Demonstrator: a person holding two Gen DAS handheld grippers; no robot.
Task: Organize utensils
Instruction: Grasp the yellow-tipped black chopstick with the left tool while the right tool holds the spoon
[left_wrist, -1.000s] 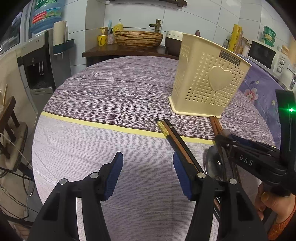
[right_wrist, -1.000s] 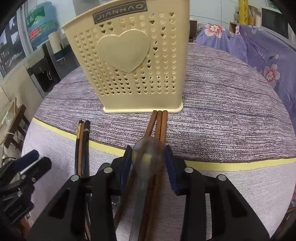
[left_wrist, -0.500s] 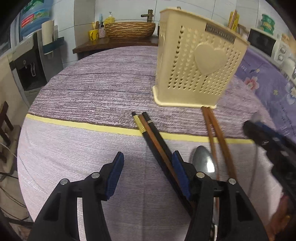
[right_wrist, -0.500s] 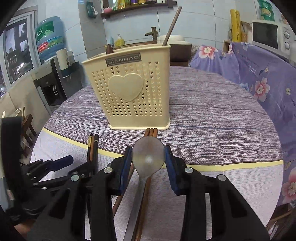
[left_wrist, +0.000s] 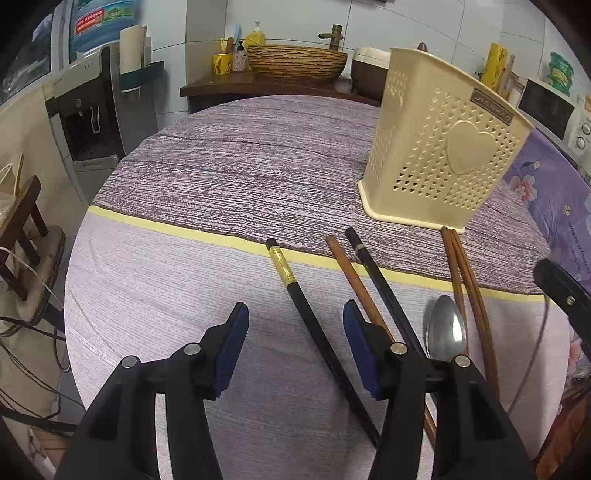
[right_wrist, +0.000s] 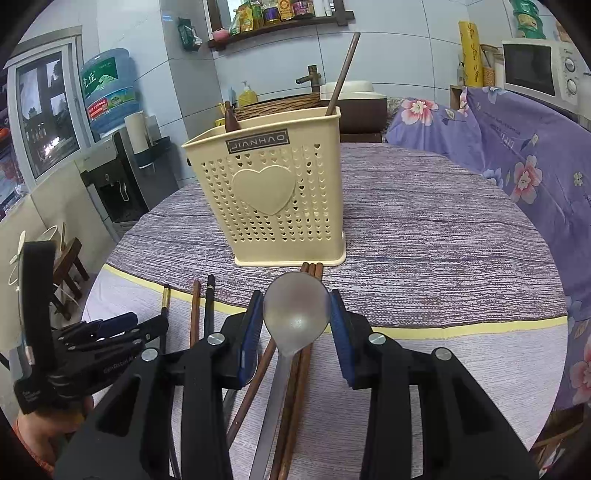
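A cream perforated utensil holder stands on the round table and has one brown chopstick leaning in it. My right gripper is shut on a metal spoon, held above the brown chopsticks lying in front of the holder. My left gripper is open and empty, low over the table, straddling a black chopstick with a gold band. A brown chopstick, a black chopstick, another spoon and several brown chopsticks lie to its right.
The table has a purple striped cloth with a yellow band. A water dispenser stands to the left, a wooden stool beside it. A floral purple cover and microwave are at the right. A counter with a wicker bowl is behind.
My right gripper has lifted the spoon up and back from the table. My left gripper has shifted left, and the black gold-banded chopstick now lies apart from the other two, between its fingers.
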